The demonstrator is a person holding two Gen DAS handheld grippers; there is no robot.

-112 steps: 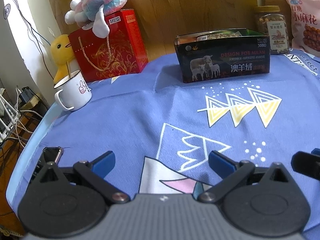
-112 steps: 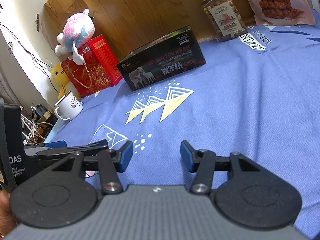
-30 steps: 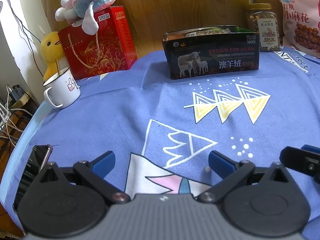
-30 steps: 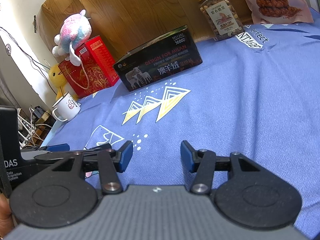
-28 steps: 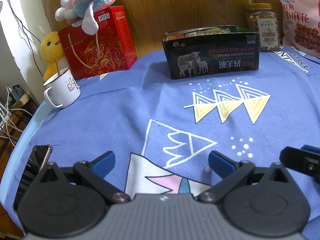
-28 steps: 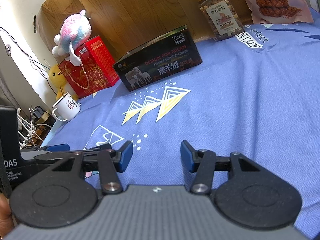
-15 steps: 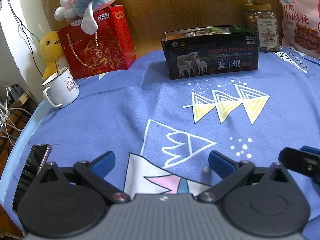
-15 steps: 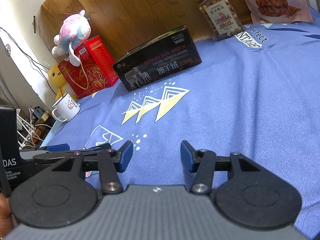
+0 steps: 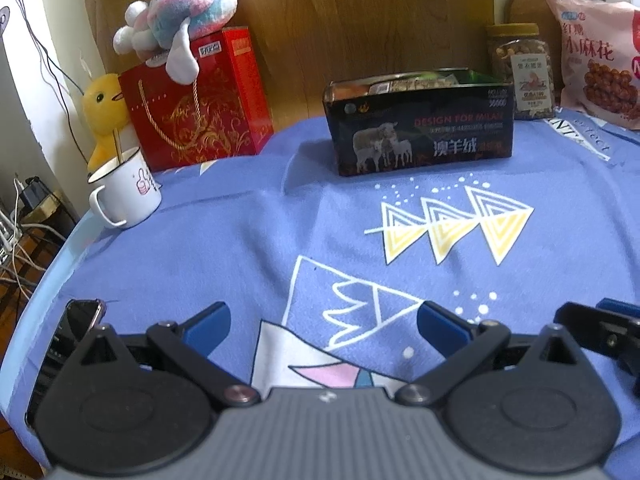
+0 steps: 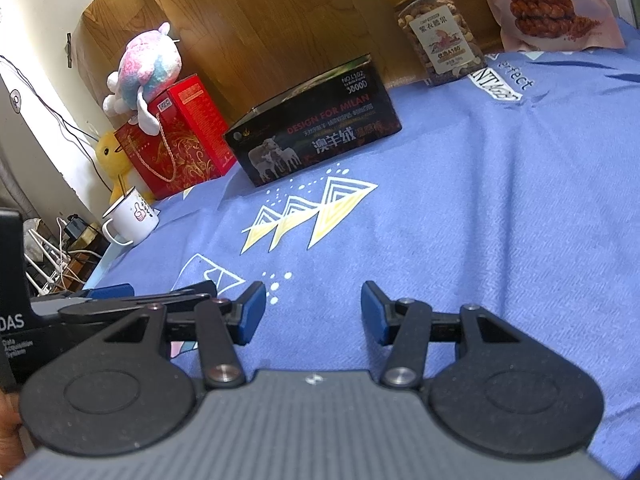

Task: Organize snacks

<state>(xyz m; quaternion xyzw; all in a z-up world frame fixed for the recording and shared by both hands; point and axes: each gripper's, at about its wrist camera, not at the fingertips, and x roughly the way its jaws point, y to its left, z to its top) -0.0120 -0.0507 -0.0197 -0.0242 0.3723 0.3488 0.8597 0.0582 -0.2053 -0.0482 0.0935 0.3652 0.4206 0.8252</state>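
Note:
A black open box [image 9: 420, 128] with sheep printed on it stands at the back of the blue cloth; snack packs fill it. It also shows in the right wrist view [image 10: 316, 136]. A jar of nuts [image 9: 522, 76] [image 10: 438, 32] and a pink bag of twisted snacks [image 9: 600, 64] [image 10: 552, 4] stand to its right. My left gripper [image 9: 322, 326] is open and empty, low over the near cloth. My right gripper [image 10: 314, 310] is open and empty, just right of the left one.
A red gift box [image 9: 196, 108] with a plush toy [image 9: 180, 4] on top stands back left. A white mug [image 9: 126, 194] and yellow duck [image 9: 104, 112] sit near the left edge. A phone [image 9: 76, 324] lies at the near left edge. A wooden board [image 9: 340, 20] backs the table.
Both grippers have stayed open and empty; the views have shifted only slightly, with the left gripper drifting a little.

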